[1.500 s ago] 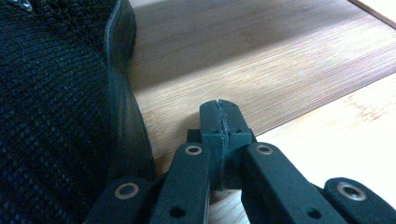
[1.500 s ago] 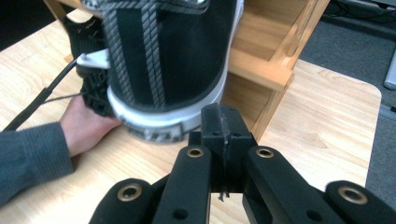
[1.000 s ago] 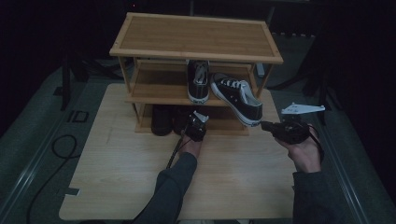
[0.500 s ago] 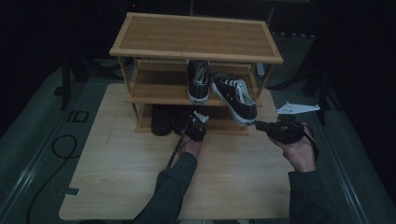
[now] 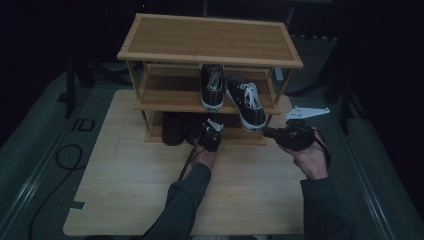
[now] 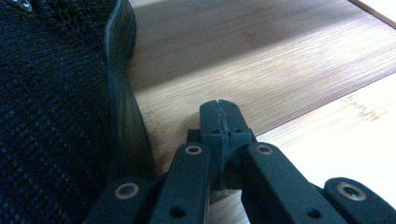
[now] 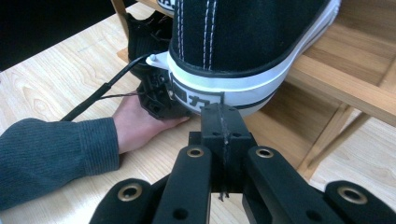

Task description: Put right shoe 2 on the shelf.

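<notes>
A black canvas sneaker (image 5: 246,102) with a white sole lies askew on the middle shelf of a wooden shoe rack (image 5: 210,37), and its heel overhangs the front edge. My right gripper (image 5: 269,133) is shut with nothing in it. Its tip (image 7: 223,112) sits right at that sneaker's white heel (image 7: 233,88); I cannot tell if it touches. A second sneaker (image 5: 212,87) stands straight beside the first. My left gripper (image 5: 210,135) is shut and empty (image 6: 219,109) at the bottom shelf, next to a black mesh shoe (image 6: 56,116).
Dark shoes (image 5: 173,127) fill the left of the bottom shelf. The rack stands at the back of a light wooden table (image 5: 130,190). A cable (image 5: 186,162) trails from the left gripper along the forearm. In the right gripper view a rack post (image 7: 334,135) stands to the right.
My right gripper has moved left, up to the heel of the overhanging sneaker. That heel sits slightly further left than before. The left gripper has stayed put.
</notes>
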### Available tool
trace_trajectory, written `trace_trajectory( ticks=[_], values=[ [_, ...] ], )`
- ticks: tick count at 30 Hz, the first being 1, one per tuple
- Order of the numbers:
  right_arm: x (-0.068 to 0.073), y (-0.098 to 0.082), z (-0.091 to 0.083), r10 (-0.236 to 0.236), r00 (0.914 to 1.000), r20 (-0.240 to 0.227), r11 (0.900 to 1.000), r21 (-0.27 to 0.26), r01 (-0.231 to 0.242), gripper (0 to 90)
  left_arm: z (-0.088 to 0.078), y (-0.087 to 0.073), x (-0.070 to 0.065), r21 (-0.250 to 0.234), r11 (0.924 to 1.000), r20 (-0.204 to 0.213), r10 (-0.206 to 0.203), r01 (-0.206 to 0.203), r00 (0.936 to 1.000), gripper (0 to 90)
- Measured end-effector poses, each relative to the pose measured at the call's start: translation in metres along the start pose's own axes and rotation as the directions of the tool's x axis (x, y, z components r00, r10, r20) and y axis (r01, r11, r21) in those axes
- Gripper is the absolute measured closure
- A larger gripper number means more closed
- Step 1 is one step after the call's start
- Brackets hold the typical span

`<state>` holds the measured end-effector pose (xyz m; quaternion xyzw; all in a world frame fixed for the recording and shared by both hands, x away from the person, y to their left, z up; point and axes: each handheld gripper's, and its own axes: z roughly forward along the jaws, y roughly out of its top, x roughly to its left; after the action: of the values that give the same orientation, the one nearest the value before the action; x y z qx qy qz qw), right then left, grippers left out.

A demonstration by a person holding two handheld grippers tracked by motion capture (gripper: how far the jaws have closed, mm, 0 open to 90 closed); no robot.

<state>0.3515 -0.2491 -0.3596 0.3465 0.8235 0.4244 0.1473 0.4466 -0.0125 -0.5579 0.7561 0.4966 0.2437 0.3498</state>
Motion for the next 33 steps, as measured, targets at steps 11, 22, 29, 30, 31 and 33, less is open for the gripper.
trace_trajectory(
  ticks=[11,22,29,30,31,33],
  values=[
    [0.007,0.011,0.016,-0.014,0.9995,-0.028,1.0,-0.004,0.014,90.0,0.0,0.0,0.001,0.0,1.0,0.005,0.0,0.0,1.0,90.0],
    [0.008,0.018,0.025,-0.012,0.9995,-0.028,1.0,-0.012,0.012,90.0,0.0,0.0,0.0,-0.002,1.0,0.003,-0.001,0.001,1.0,90.0],
    [0.011,0.023,0.031,-0.014,0.999,-0.042,1.0,-0.011,0.014,90.0,0.0,0.0,0.001,-0.001,1.0,0.005,-0.002,0.002,1.0,90.0],
    [0.011,0.023,0.032,-0.015,0.9991,-0.04,1.0,-0.013,0.014,90.0,0.0,0.0,0.001,-0.001,1.0,0.008,-0.002,0.002,1.0,90.0],
    [0.011,0.024,0.033,-0.014,0.9993,-0.034,1.0,-0.012,0.013,90.0,0.0,0.0,0.001,-0.001,1.0,0.009,-0.002,0.002,1.0,90.0],
    [0.01,0.025,0.036,-0.01,0.9994,-0.034,1.0,-0.011,0.01,90.0,0.0,0.0,0.001,-0.001,1.0,0.008,-0.003,0.003,1.0,90.0]
  ],
)
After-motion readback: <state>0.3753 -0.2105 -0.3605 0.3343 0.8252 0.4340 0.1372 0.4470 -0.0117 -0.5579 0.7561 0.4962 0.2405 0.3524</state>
